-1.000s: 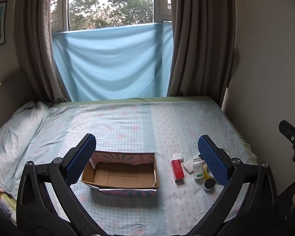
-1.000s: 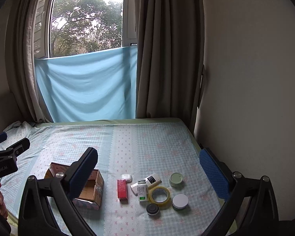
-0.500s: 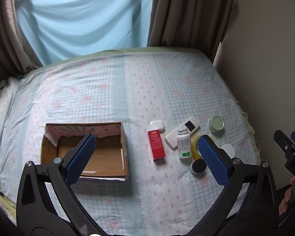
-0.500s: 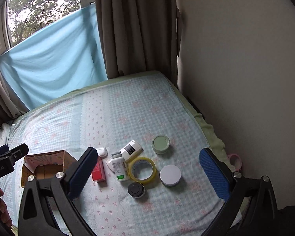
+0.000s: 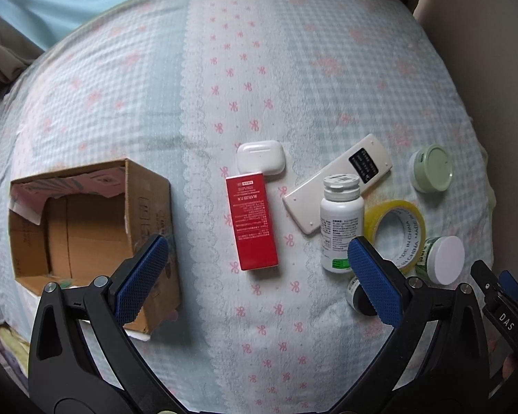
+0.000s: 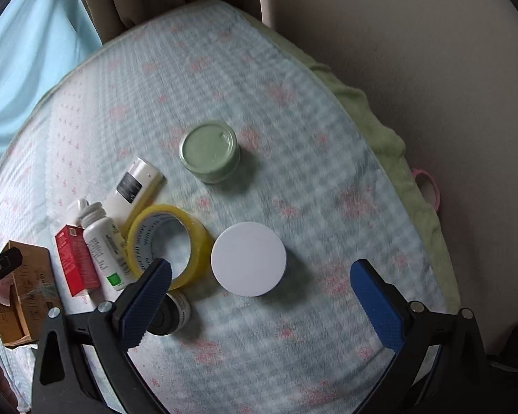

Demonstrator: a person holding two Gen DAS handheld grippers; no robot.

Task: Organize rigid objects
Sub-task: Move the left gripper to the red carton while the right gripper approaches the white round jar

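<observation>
You see a pale blue checked bedsheet (image 5: 293, 51) strewn with pink bows. On it lie a red box (image 5: 251, 222), yellow tape roll (image 5: 395, 233), green-lidded jar (image 5: 430, 168) and brown cardboard box (image 5: 86, 227). Your tool pads (image 5: 141, 277) are blue.

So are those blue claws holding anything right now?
No. The left gripper and right gripper are both open and empty, above the bed.

Soft, even daylight fills the room, leaving only faint shadows beside the jar (image 6: 248, 258). The right wrist view is smeared with motion blur; the left is sharp. Both bulge at the edges, corners black.
</observation>
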